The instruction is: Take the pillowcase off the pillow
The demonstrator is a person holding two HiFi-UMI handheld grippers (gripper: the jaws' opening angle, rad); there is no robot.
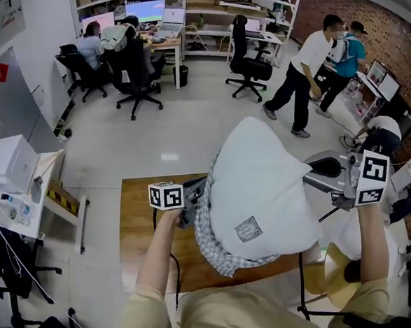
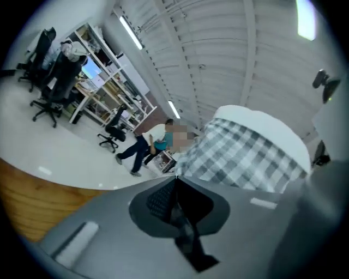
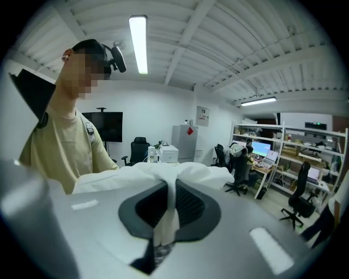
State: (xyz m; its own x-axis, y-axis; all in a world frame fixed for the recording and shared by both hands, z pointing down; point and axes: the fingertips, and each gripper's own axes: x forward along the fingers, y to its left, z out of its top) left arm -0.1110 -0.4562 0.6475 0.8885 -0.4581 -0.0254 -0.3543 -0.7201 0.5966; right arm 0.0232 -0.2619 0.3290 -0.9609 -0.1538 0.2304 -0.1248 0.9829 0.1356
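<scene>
I hold a white pillow (image 1: pixel 263 184) up over the wooden table (image 1: pixel 144 234). Its grey-and-white checked pillowcase (image 1: pixel 214 243) is bunched around the pillow's lower left end. My left gripper (image 1: pixel 189 203) is at the case's left edge. In the left gripper view its jaws (image 2: pixel 175 179) are shut, with the checked cloth (image 2: pixel 245 155) drawn taut from the tips and the white pillow (image 2: pixel 262 122) above. My right gripper (image 1: pixel 306 179) is at the pillow's right side. In the right gripper view it (image 3: pixel 170 182) is shut on a fold of the white pillow (image 3: pixel 147 174).
A white printer (image 1: pixel 9 163) stands on a cart at the left. Office chairs (image 1: pixel 248 69) and desks fill the back. Two people (image 1: pixel 304 69) stand at the right near a workbench. The wearer's torso (image 3: pixel 60 136) shows behind the pillow in the right gripper view.
</scene>
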